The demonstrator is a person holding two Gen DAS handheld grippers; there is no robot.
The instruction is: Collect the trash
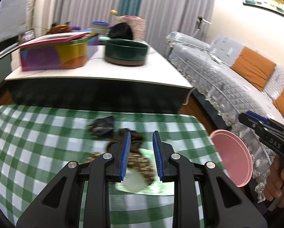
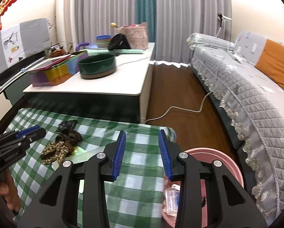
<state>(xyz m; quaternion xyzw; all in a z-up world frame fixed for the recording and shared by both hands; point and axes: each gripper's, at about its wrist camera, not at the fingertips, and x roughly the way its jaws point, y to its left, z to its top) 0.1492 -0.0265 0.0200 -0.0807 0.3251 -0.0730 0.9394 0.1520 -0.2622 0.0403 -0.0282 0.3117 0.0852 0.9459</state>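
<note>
On the green-checked cloth lie a black crumpled wrapper, a brown scrap, a gold-speckled scrap and a pale green sheet. My left gripper is open just above them, holding nothing. The same pile shows in the right wrist view: black wrapper, brown scrap, speckled scrap. My right gripper is open and empty over the cloth's right part. A pink bin stands at the cloth's right edge with clear wrappers inside.
Behind the cloth stands a white-topped table with a dark green pot, a colourful tin, bowls and a bag. A grey sofa runs along the right. A white cable lies on the wooden floor.
</note>
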